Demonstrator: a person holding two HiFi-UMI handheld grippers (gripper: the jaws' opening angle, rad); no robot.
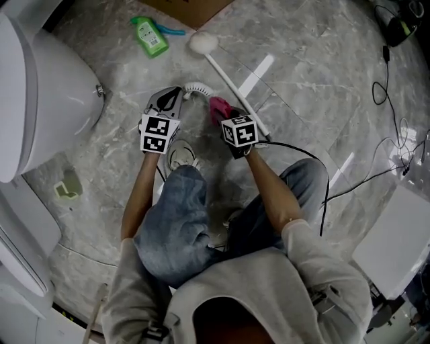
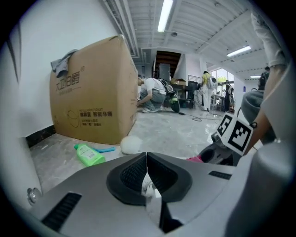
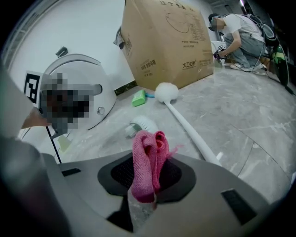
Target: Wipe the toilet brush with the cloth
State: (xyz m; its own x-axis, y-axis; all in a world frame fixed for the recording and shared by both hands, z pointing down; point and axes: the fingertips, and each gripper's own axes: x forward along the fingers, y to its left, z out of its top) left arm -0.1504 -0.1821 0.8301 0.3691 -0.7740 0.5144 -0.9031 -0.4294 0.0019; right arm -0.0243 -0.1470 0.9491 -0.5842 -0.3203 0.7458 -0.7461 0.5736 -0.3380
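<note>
On the floor point(image 1: 302, 80) the toilet brush point(image 1: 228, 80) lies unwiped. Our right tongs point(image 3: 145, 173) clench the pink cloth point(image 3: 144, 155), and our left tongs point(image 2: 146, 173) are closed, seemingly empty. Next we must press the cloth onto its handle.

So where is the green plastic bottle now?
Head view, upper left: the green plastic bottle lies on the floor, left of the long white brush's head, near the brown cardboard box.

The toilet brush point(image 1: 229, 80) is white, with a round fluffy head and a long straight handle. It lies flat on the grey marbled floor point(image 1: 316, 74), head pointing away from the person and handle running diagonally back toward their right. The cloth point(image 3: 145, 152) is pink and coarse-woven, bunched into upright folds, pinched between the jaws of the right gripper point(image 3: 148, 175) near the handle.
</note>
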